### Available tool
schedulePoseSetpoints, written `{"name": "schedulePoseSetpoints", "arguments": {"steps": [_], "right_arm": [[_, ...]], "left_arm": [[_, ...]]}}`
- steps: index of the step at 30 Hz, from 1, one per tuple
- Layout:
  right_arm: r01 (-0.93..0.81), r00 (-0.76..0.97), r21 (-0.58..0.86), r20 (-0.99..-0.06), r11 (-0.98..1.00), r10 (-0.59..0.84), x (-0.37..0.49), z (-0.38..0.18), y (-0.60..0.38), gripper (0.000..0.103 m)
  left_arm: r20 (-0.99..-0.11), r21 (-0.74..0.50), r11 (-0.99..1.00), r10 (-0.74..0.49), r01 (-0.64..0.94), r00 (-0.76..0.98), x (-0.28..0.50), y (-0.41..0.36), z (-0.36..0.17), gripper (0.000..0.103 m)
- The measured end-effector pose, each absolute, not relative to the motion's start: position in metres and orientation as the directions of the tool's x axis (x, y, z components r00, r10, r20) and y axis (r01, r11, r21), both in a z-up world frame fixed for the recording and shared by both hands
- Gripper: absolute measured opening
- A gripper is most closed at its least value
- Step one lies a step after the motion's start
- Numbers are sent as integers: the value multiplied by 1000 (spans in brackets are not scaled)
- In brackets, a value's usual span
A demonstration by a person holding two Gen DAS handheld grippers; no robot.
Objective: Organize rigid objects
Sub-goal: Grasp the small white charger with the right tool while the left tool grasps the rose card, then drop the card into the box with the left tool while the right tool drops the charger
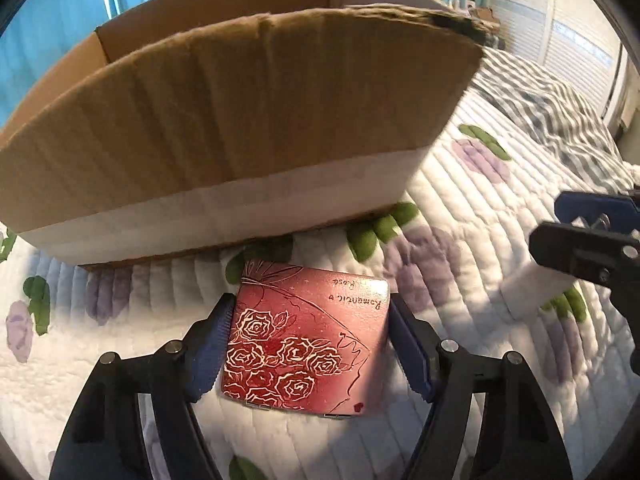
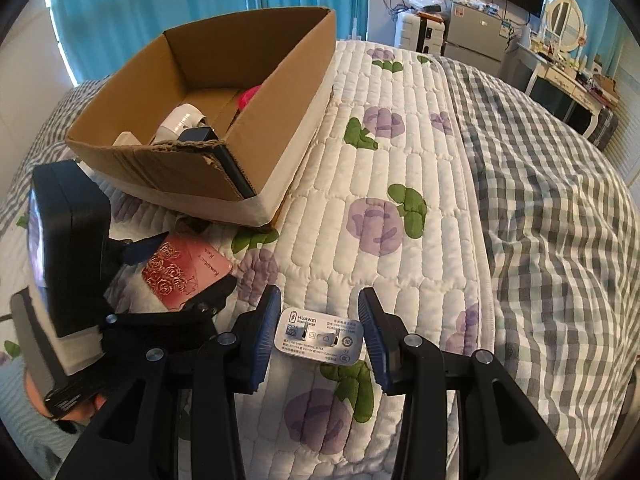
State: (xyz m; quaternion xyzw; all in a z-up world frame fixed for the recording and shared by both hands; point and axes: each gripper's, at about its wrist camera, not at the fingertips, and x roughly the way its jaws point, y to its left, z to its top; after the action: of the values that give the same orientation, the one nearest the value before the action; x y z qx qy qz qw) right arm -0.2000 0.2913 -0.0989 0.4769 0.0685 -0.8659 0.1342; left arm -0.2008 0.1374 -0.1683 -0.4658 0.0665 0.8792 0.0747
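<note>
A red tin with rose drawings [image 1: 308,336] lies on the quilt just before the cardboard box [image 1: 240,120]. My left gripper [image 1: 310,312] is open with one finger on each side of the tin; I cannot tell whether they touch it. In the right wrist view the tin [image 2: 186,270] and box [image 2: 224,128] show at left. My right gripper [image 2: 320,312] is open around a white Huawei charger [image 2: 318,336] that lies on the quilt. The box holds a white object [image 2: 180,120], a dark flat item [image 2: 224,152] and something pink [image 2: 248,94].
The white quilt with purple flowers [image 2: 400,200] covers the bed, with a grey checked blanket [image 2: 552,220] to the right. The right gripper shows at the right edge of the left wrist view [image 1: 592,248]. A dresser and small fridge [image 2: 476,32] stand at the back.
</note>
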Motion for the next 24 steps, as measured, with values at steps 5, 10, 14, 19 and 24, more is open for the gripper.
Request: {"name": "schedulePoseSetpoints", "arguments": {"steps": [5, 10, 14, 19, 24], "right_arm": [[300, -532, 10, -829, -954, -176, -190, -89, 287, 40], [298, -561, 6, -808, -955, -180, -177, -68, 281, 40], [296, -601, -14, -780, -955, -175, -165, -38, 274, 40], [309, -644, -46, -745, -950, -173, -158, 2, 260, 40], [334, -678, -44, -705, -942, -207, -164, 44, 239, 40]], "left_arm": [[-819, 12, -981, 102, -195, -564, -180, 130, -144, 74], [-771, -3, -982, 122, -189, -625, -152, 119, -102, 74], [-741, -1, -985, 115, -170, -662, -145, 98, -70, 74], [-704, -15, -990, 111, -141, -701, -157, 90, -38, 74], [-653, -6, -995, 82, -103, -753, -169, 65, -3, 74]]}}
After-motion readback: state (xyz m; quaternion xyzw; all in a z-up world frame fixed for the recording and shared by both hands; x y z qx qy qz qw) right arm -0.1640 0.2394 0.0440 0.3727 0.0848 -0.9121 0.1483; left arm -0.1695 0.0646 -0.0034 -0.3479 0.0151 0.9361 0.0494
